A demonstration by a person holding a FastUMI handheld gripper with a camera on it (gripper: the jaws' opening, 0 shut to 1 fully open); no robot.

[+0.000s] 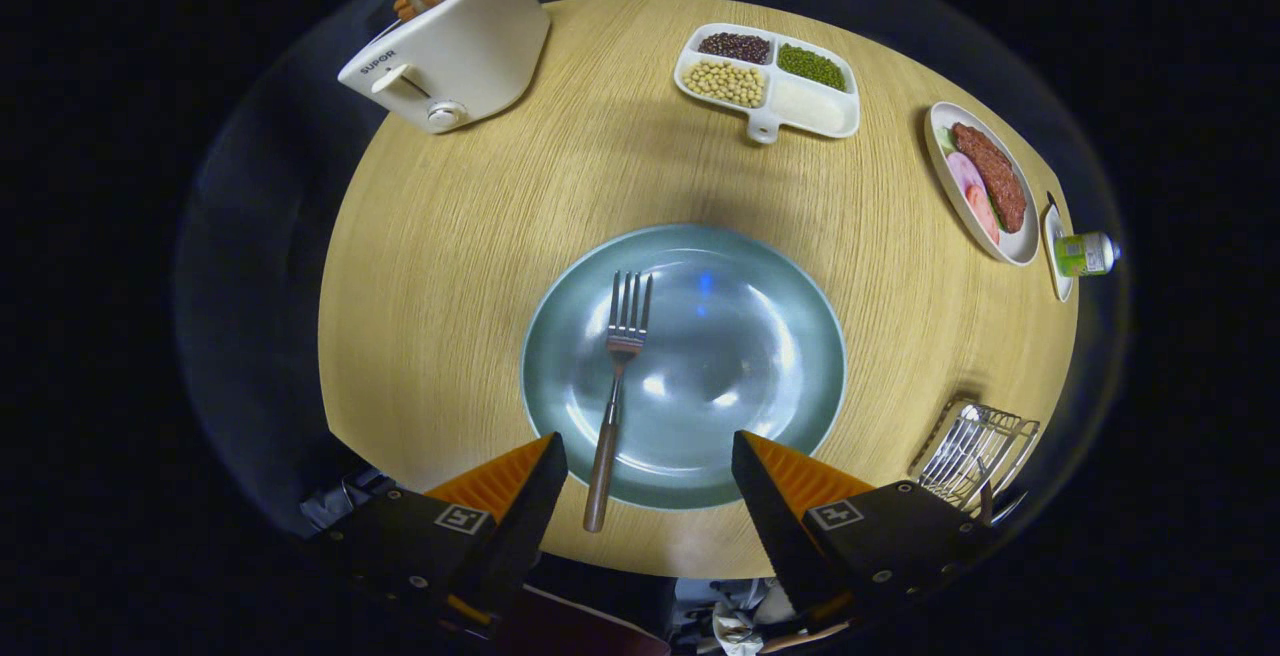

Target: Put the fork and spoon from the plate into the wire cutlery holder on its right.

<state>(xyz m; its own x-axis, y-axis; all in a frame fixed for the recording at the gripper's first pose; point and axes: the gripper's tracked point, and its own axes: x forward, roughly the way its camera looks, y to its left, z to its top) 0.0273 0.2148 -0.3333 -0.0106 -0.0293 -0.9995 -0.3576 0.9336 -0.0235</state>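
The claw [650, 481] hangs wide open and empty above the near rim of the plate [740, 376], likely lining up a grab. The fork [613, 396] lies between its fingers, nearer the left one, handle toward the claw. The wire holder [975, 451] sits just beyond the right finger on the surface [450, 266].

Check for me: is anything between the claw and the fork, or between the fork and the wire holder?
Nothing visible blocks either. The open claw hovers with the fork lying between its fingers, handle over the plate rim. From there to the wire cutlery holder lies only plate and bare table.
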